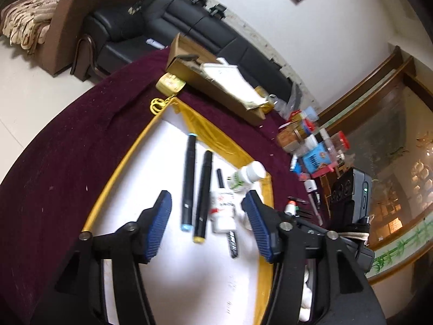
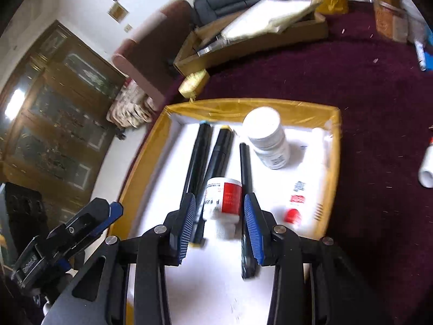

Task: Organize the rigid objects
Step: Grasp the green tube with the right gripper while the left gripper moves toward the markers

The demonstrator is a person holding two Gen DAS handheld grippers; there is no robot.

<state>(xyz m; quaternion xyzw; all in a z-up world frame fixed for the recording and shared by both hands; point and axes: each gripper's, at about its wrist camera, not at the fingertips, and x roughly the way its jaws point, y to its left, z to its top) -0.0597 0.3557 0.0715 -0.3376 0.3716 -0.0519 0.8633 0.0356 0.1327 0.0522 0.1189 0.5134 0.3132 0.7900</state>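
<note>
A white tray with a gold rim (image 1: 119, 168) (image 2: 151, 140) lies on the maroon cloth. In it lie two black markers (image 1: 188, 178) (image 2: 200, 151), a thin black pen (image 1: 220, 178) (image 2: 245, 165), a white pill bottle (image 1: 247, 176) (image 2: 268, 138) and a small white bottle with a red label (image 1: 223, 211) (image 2: 224, 203). My right gripper (image 2: 219, 216) is open, its jaws on either side of the red-label bottle, with gaps showing. My left gripper (image 1: 207, 208) is open above the markers and holds nothing.
A cardboard box with papers (image 1: 216, 86) (image 2: 257, 32) stands behind the tray. Jars, boxes and small items (image 1: 311, 146) crowd the cloth to the right. A white tube (image 2: 427, 165) lies on the cloth at the right. The left gripper shows in the right wrist view (image 2: 81, 230).
</note>
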